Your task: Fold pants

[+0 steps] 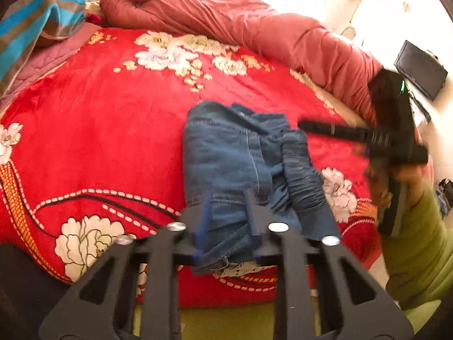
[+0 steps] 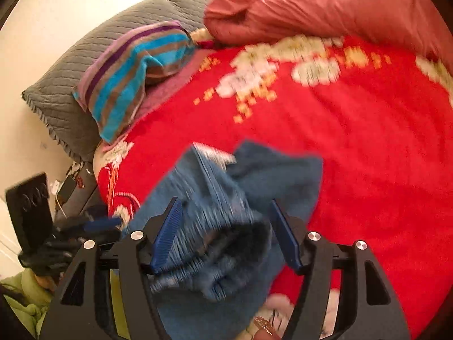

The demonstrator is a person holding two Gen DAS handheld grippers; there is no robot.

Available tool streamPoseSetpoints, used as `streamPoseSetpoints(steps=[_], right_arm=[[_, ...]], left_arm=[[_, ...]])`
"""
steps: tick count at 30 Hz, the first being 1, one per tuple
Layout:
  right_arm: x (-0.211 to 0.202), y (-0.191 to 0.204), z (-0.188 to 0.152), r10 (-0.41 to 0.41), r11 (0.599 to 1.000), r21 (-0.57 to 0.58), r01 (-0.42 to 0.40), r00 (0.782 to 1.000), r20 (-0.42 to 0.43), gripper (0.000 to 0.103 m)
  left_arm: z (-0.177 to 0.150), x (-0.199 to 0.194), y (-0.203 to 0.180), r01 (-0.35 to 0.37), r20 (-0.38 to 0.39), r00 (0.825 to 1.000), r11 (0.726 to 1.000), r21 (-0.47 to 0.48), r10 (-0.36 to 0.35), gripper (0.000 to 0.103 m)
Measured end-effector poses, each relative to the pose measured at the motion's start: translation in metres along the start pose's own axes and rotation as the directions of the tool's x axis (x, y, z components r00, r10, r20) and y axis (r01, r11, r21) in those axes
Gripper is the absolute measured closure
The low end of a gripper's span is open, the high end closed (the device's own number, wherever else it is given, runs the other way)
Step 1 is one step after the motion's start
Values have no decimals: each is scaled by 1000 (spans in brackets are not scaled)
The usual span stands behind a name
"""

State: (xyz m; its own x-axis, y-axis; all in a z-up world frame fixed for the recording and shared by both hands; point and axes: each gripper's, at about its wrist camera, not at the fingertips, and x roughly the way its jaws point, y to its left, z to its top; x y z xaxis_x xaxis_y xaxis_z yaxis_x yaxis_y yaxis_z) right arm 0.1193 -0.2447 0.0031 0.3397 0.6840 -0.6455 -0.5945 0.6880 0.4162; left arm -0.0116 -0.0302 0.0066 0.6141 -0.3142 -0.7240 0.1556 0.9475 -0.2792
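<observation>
From the left wrist view, the blue pants (image 1: 240, 164) lay bunched up near the front edge of the bed, on a red blanket (image 1: 113, 113) with big white flowers. The left hand-held gripper (image 1: 228, 215) sat low at the near end of the pants. Its two fingers stood close together with a fold of blue cloth between them, and they looked pinched onto that cloth. A puffy pink quilt (image 1: 240, 25) was heaped along the far side of the bed. A striped towel (image 1: 42, 17) with blue, brown and purple bands lay at the far left corner. The right hand-held gripper (image 1: 317, 127) showed on the right as a blurry black shape above the right edge of the pants. A green sleeve (image 1: 419, 240) showed below it.

From the right wrist view, the right hand-held gripper (image 2: 226, 229) had its blue pads (image 2: 167, 238) standing well apart. The pants (image 2: 220, 198) lay under and between them, very blurry. The cloth touched the left pad, but the right pad stood clear of it, so the fingers were not squeezing the pants. The red blanket (image 2: 354, 155) spread out behind. The striped towel (image 2: 133, 76) lay on a gray pillow (image 2: 65, 93) at the far left, and the pink quilt (image 2: 325, 5) sat along the top. The left hand-held gripper (image 2: 102, 223) showed as a dark blur at the left edge.
</observation>
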Motion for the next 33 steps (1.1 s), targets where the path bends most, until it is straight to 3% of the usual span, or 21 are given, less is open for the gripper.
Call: streamPoseSetpoints(steps=[4, 7, 9, 10, 11, 14, 17, 20, 22, 25, 28, 30, 31, 33], right_arm=[[29, 21, 22, -34, 992, -123, 25, 997, -67, 42], [66, 27, 26, -98, 977, -204, 61, 980, -174, 42], [88, 29, 20, -107, 968, -248, 43, 962, -252, 64], [95, 30, 18, -92, 967, -253, 20, 957, -274, 83], [98, 33, 18, -80, 967, -254, 6, 957, -280, 93], [93, 51, 29, -103, 952, -304, 31, 969, -224, 97], [94, 69, 41, -120, 928, -368, 47, 977, -178, 98], [116, 66, 45, -192, 910, -401, 102, 962, -192, 98], [129, 56, 44, -187, 927, -362, 97, 956, -224, 98], [124, 51, 42, -173, 939, -330, 99, 964, -203, 97], [113, 50, 39, -179, 942, -314, 117, 968, -175, 84], [101, 51, 38, -191, 940, -311, 139, 971, -143, 67], [95, 51, 37, -201, 939, -309, 155, 972, -124, 51], [81, 50, 36, -196, 943, -289, 163, 976, -89, 48]], left_arm=[[-6, 2, -25, -6, -13, 1000, 993, 117, 8, 92], [-15, 15, -35, -27, -73, 996, 981, 190, 41, 92], [-18, 20, -37, -36, -95, 994, 978, 207, 57, 92], [-18, 19, -37, -34, -97, 994, 978, 206, 55, 92], [-18, 19, -35, -29, -97, 994, 979, 200, 49, 92], [-17, 18, -29, -16, -101, 994, 984, 178, 34, 92], [-15, 20, -25, -16, -100, 994, 986, 165, 33, 92], [-16, 19, -22, -10, -99, 995, 988, 152, 25, 92], [-15, 19, -19, -10, -97, 995, 989, 150, 25, 92], [-16, 18, -19, -7, -96, 995, 989, 148, 22, 92], [-16, 19, -19, -4, -99, 995, 989, 147, 19, 92], [-17, 18, -19, -6, -98, 995, 989, 150, 21, 92], [-17, 18, -20, -7, -98, 995, 989, 150, 22, 92], [-17, 18, -19, -8, -98, 995, 989, 150, 23, 92]])
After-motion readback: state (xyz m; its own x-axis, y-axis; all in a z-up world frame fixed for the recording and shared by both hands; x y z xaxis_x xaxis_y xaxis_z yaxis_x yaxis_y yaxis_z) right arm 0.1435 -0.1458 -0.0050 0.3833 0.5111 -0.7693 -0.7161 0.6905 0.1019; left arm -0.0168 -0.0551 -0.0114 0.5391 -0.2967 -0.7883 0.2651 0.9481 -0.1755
